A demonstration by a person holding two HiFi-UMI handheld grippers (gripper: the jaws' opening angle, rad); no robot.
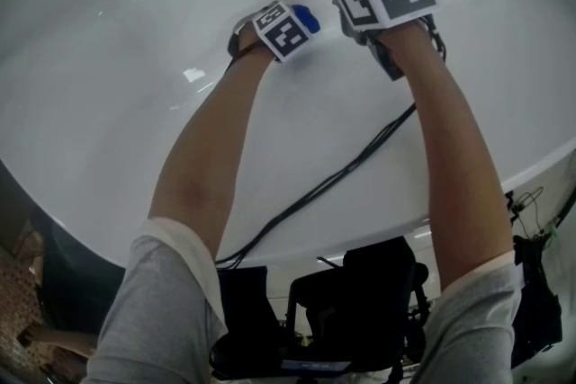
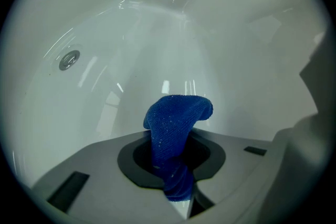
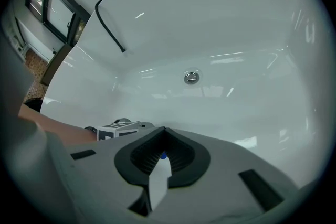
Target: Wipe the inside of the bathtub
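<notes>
Left gripper [image 2: 170,153] jaws pinch a blue cloth [image 2: 177,117] near the bathtub [image 1: 135,67] wall, right gripper [image 3: 164,138] jaws pressed together, empty; best to press the cloth flat and overlap strokes.

Left arm [image 1: 211,148]: bare and stretched forward and down, with my short grey sleeve [image 1: 171,283] at the shoulder.
Right arm [image 1: 454,139]: bare and straight, running alongside the left.
Left gripper [image 2: 173,168]: my jaws are pinched on a blue cloth [image 2: 177,120], and its fold sticks out past the tips.
Right gripper [image 3: 163,139]: my jaw tips are together with nothing between them. It sits just to the right of my left gripper.
</notes>
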